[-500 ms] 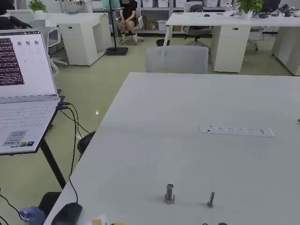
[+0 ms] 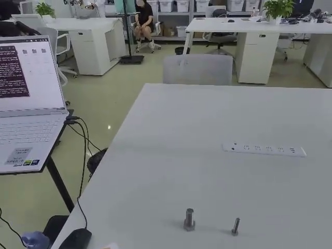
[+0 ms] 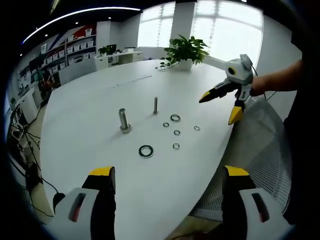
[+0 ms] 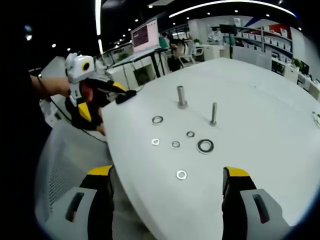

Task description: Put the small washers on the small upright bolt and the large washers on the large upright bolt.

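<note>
Two steel bolts stand upright on the white table (image 2: pixel 207 135): the large bolt (image 2: pixel 189 219) on the left and the small bolt (image 2: pixel 235 226) to its right. In the left gripper view, the large bolt (image 3: pixel 123 120) and small bolt (image 3: pixel 155 105) stand beyond several loose washers, among them a large washer (image 3: pixel 146 151) and a small washer (image 3: pixel 177 132). My left gripper (image 3: pixel 167 185) is open and empty, off the table's near edge. My right gripper (image 4: pixel 167 182) is also open and empty, with a small washer (image 4: pixel 181 174) and a large washer (image 4: pixel 205 146) in front of it.
A white power strip (image 2: pixel 264 149) lies farther back on the table. An open laptop (image 2: pixel 26 104) sits on a stand to the left, cables hanging under it. A grey chair (image 2: pixel 197 69) stands at the far edge. A mesh chair (image 4: pixel 65 165) is below the grippers.
The head camera has tilted slightly, so the bolts sit a little lower in the picture. Nothing on the table has moved.
</note>
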`<action>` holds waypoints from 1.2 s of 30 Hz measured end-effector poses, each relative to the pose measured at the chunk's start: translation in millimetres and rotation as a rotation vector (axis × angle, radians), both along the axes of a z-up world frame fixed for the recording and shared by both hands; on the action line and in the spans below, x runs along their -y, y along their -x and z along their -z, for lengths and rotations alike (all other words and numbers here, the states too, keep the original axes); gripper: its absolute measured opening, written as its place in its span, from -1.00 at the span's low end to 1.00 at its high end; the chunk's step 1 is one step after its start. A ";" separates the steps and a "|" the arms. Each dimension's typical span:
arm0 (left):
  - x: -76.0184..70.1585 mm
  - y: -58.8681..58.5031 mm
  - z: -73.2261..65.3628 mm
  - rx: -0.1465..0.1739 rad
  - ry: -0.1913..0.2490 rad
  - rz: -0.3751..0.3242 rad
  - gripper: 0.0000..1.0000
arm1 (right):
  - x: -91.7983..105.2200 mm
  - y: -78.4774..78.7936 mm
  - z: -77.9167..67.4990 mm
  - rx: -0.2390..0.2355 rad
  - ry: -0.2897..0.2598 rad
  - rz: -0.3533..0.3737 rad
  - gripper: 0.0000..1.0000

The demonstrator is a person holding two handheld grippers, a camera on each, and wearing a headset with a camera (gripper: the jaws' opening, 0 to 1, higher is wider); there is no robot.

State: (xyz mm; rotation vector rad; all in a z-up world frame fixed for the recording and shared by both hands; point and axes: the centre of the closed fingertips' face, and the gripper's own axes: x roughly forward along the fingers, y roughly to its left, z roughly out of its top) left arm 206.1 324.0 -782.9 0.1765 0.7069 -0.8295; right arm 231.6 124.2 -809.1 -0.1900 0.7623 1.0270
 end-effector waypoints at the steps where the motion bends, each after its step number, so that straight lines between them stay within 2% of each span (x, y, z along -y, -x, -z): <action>1: -0.4 -0.2 0.4 0.001 -0.004 0.001 0.76 | 0.0 -1.0 0.1 0.003 0.007 -0.005 0.81; 5: -0.1 -0.2 2.1 -0.002 -0.006 0.003 0.76 | -1.0 -7.2 -1.9 0.009 0.016 -0.016 0.80; 8: 1.3 0.4 2.8 -0.003 -0.008 0.005 0.76 | 0.6 -10.4 -0.6 0.008 0.042 -0.038 0.66; 18: 1.0 -1.1 2.8 0.003 -0.006 -0.004 0.74 | -4.0 -20.9 -1.0 0.018 0.073 -0.075 0.65; 34: 4.4 1.8 1.7 0.003 0.004 -0.006 0.70 | -0.5 -40.7 9.2 0.005 0.170 -0.141 0.40; 36: 4.5 1.7 1.9 0.002 0.003 -0.006 0.69 | 0.0 -44.1 11.6 0.013 0.195 -0.160 0.38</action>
